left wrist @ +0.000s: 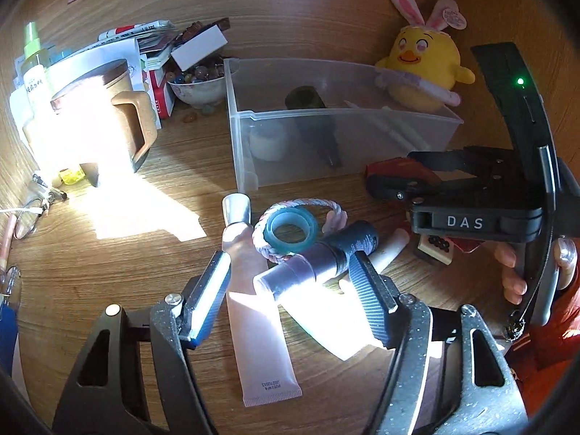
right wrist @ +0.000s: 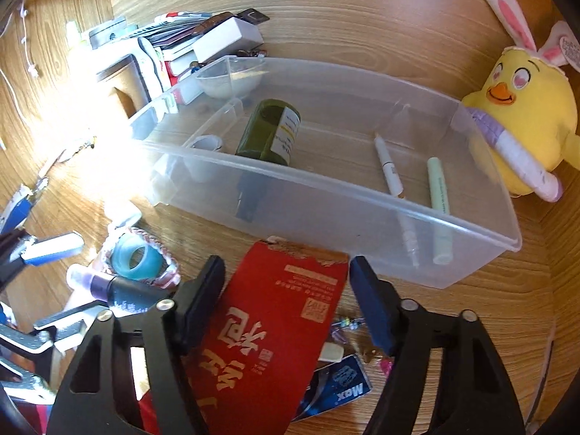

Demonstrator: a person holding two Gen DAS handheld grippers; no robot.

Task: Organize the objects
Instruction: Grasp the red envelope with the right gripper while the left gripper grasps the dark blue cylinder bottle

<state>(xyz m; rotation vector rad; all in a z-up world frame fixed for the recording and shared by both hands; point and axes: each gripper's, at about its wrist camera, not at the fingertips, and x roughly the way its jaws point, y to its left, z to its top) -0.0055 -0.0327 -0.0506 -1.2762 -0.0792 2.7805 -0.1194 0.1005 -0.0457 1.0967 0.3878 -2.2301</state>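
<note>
A clear plastic bin [left wrist: 362, 116] [right wrist: 471, 224] stands on the wooden desk and holds a green bottle [right wrist: 270, 130], a small white jar [right wrist: 206, 143] and two pens [right wrist: 389, 166]. My left gripper [left wrist: 293, 282] is open above a pink tube [left wrist: 253, 311] and a dark cylinder bottle with a lilac cap [left wrist: 319, 257]. A teal tape roll [left wrist: 290, 230] lies inside a braided ring [left wrist: 335, 214]. My right gripper [right wrist: 286, 293] is open over a red packet [right wrist: 268, 330]; it also shows in the left wrist view [left wrist: 395, 181].
A yellow plush chick [left wrist: 424, 69] [right wrist: 522, 127] sits right of the bin. A brown mug [left wrist: 105, 116], a bowl of beads [left wrist: 197, 83], stacked books [right wrist: 203, 41] and a spray bottle [left wrist: 34, 58] crowd the left. A blue packet [right wrist: 340, 388] lies under the red one.
</note>
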